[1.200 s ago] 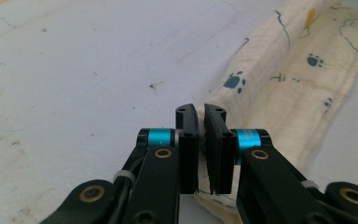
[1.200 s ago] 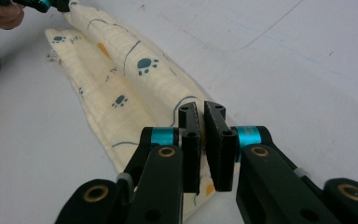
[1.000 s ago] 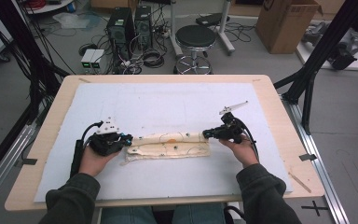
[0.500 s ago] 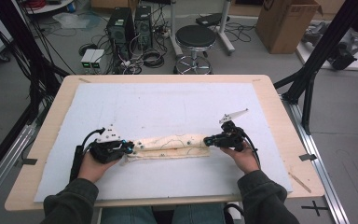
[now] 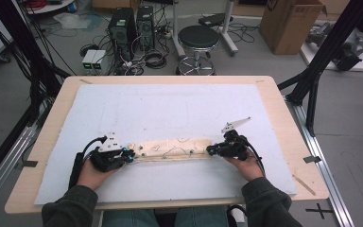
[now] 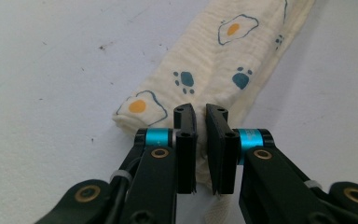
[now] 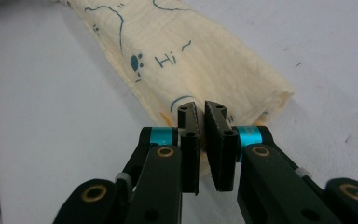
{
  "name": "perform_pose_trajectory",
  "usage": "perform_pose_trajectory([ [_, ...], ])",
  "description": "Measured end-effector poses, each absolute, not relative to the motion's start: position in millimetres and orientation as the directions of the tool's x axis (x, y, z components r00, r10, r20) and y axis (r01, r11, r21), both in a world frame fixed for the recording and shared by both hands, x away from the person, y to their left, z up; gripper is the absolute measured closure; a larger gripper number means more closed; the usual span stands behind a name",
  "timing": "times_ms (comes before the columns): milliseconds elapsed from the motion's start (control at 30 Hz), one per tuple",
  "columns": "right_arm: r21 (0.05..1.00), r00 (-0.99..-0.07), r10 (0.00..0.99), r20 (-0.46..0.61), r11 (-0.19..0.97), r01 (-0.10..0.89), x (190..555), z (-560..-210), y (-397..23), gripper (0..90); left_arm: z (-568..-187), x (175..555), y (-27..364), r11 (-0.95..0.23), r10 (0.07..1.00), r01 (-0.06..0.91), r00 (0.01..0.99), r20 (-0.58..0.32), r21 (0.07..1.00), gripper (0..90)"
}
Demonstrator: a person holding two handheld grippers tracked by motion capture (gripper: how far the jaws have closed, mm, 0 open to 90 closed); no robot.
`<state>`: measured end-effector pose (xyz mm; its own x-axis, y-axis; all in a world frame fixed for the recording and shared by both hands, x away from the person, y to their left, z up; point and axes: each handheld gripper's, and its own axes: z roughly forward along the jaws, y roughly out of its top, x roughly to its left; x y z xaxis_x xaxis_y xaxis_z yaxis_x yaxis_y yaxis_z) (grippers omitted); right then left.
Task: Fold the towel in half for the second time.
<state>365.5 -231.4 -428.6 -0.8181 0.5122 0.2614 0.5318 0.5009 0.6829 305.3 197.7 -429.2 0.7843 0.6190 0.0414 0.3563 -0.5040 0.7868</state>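
— While the rolled cloth [image 5: 172, 148] lay across the counter [image 5: 179, 109], what did the tongs do?
— Left tongs [image 6: 201, 122] pinched one end, right tongs [image 7: 200, 119] pinched the other.

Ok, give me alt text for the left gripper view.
The left claw pinches one end of a folded cream cloth printed with fried eggs and blue paw prints. The cloth lies on a pale table cover.
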Motion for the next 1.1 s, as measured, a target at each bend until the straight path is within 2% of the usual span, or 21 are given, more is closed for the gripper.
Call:
perform_pose_trajectory([
  [133,0.690,-0.823,0.513,0.245,0.504,0.519,362.6,-429.2,-232.7,82.1,-430.1,304.3,199.3,-0.503,0.618,0.358,0.785,0.038,0.787,77.6],
  [267,0.695,-0.826,0.504,0.254,0.499,0.518,359.4,-430.3,-235.0,77.6,-427.8,302.7,201.1,-0.474,0.621,0.373,0.783,0.003,0.798,65.4],
  [400,0.723,-0.832,0.479,0.278,0.466,0.510,353.7,-422.5,-235.1,69.8,-412.5,300.4,204.7,-0.425,0.612,0.361,0.790,-0.030,0.830,55.8],
  [567,0.767,-0.849,0.452,0.273,0.430,0.476,351.1,-402.9,-230.6,60.2,-397.0,303.2,202.1,-0.403,0.614,0.336,0.789,-0.021,0.851,50.4],
  [700,0.766,-0.858,0.455,0.239,0.454,0.455,352.6,-398.6,-227.6,59.0,-397.3,306.4,198.3,-0.393,0.610,0.329,0.792,-0.025,0.859,53.3],
  [833,0.727,-0.857,0.469,0.213,0.510,0.460,358.5,-407.5,-223.5,58.3,-407.2,313.6,190.4,-0.437,0.626,0.368,0.780,-0.016,0.821,71.4],
  [900,0.711,-0.857,0.479,0.191,0.535,0.457,360.4,-410.4,-219.7,59.2,-413.5,317.4,186.8,-0.466,0.628,0.395,0.778,-0.019,0.792,76.4],
  [967,0.694,-0.863,0.478,0.165,0.565,0.446,362.0,-413.7,-215.7,65.5,-418.8,319.3,183.4,-0.505,0.627,0.412,0.779,-0.006,0.758,78.6],
  [1033,0.675,-0.874,0.460,0.159,0.595,0.436,362.4,-417.3,-213.0,76.2,-422.6,318.8,182.2,-0.513,0.630,0.417,0.776,-0.001,0.750,81.1],
  [1100,0.665,-0.879,0.454,0.143,0.614,0.426,361.4,-420.6,-211.8,81.9,-425.1,319.0,182.7,-0.528,0.634,0.429,0.773,0.004,0.733,81.8],
])
